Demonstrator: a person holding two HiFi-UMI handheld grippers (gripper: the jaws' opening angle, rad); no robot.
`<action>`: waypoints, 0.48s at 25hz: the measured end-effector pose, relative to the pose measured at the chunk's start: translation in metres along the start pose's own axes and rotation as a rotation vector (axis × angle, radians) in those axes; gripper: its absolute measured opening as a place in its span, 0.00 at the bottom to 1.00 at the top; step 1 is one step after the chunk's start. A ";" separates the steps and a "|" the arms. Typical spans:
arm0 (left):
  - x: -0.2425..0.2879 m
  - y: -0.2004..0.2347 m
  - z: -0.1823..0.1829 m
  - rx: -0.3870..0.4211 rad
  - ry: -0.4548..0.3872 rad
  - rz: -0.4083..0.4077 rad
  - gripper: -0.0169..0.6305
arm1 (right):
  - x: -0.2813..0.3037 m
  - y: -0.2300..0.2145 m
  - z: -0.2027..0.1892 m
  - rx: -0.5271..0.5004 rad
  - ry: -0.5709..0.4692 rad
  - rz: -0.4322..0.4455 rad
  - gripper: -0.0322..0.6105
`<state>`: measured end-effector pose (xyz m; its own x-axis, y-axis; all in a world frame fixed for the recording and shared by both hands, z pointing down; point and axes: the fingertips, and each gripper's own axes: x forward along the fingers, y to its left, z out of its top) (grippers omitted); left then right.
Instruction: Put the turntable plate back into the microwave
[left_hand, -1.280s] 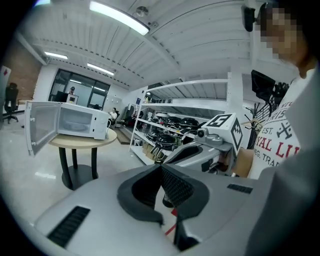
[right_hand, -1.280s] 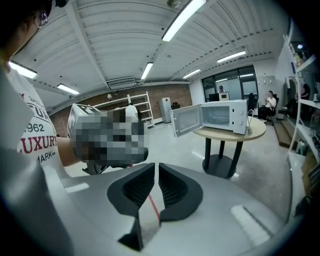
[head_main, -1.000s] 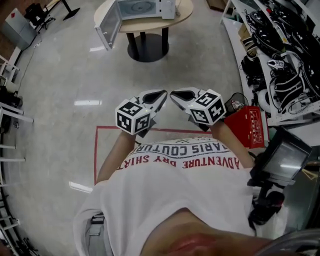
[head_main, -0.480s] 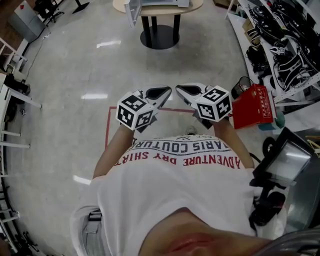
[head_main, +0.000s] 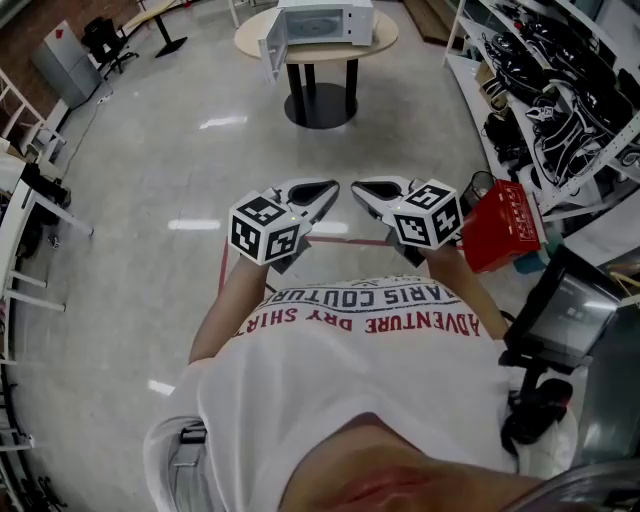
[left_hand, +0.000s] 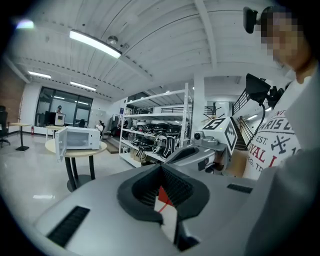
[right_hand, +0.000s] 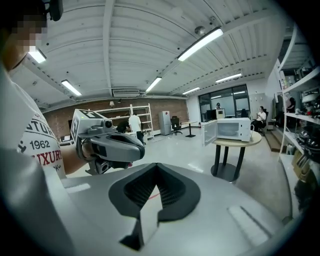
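Note:
The white microwave (head_main: 322, 20) stands far ahead on a round table (head_main: 250, 38), its door (head_main: 270, 45) swung open to the left. It also shows in the left gripper view as the microwave (left_hand: 80, 138) and in the right gripper view as the microwave (right_hand: 232, 128). I cannot make out the turntable plate from here. My left gripper (head_main: 326, 189) and right gripper (head_main: 358, 189) are held side by side before the person's chest, tips pointing inward. Both are shut with nothing in them, as the left gripper (left_hand: 161, 166) and right gripper (right_hand: 156, 166) show close up.
Shelves (head_main: 560, 90) loaded with black gear line the right side. A red box (head_main: 505, 225) and a black monitor (head_main: 562, 310) sit close on the right. A red tape line (head_main: 224, 268) marks the floor underfoot. Desks (head_main: 20, 200) stand at the left.
The head view has tilted up, so the whole microwave table now shows and looks farther off. Both grippers stay shut and together before the chest.

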<state>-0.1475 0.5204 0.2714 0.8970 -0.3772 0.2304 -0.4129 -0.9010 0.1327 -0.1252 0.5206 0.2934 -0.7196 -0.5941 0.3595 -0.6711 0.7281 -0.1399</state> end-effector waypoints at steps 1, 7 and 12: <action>-0.002 -0.001 0.002 0.003 -0.002 0.003 0.03 | -0.002 0.001 0.002 -0.001 -0.005 -0.002 0.05; 0.003 -0.009 0.007 -0.052 -0.038 -0.053 0.03 | -0.006 -0.005 0.002 -0.006 -0.015 -0.014 0.05; 0.009 -0.010 0.005 -0.057 -0.023 -0.064 0.03 | -0.006 -0.007 -0.002 -0.001 -0.009 -0.020 0.05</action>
<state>-0.1348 0.5248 0.2668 0.9250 -0.3246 0.1976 -0.3624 -0.9100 0.2015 -0.1157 0.5196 0.2938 -0.7077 -0.6117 0.3535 -0.6852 0.7163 -0.1321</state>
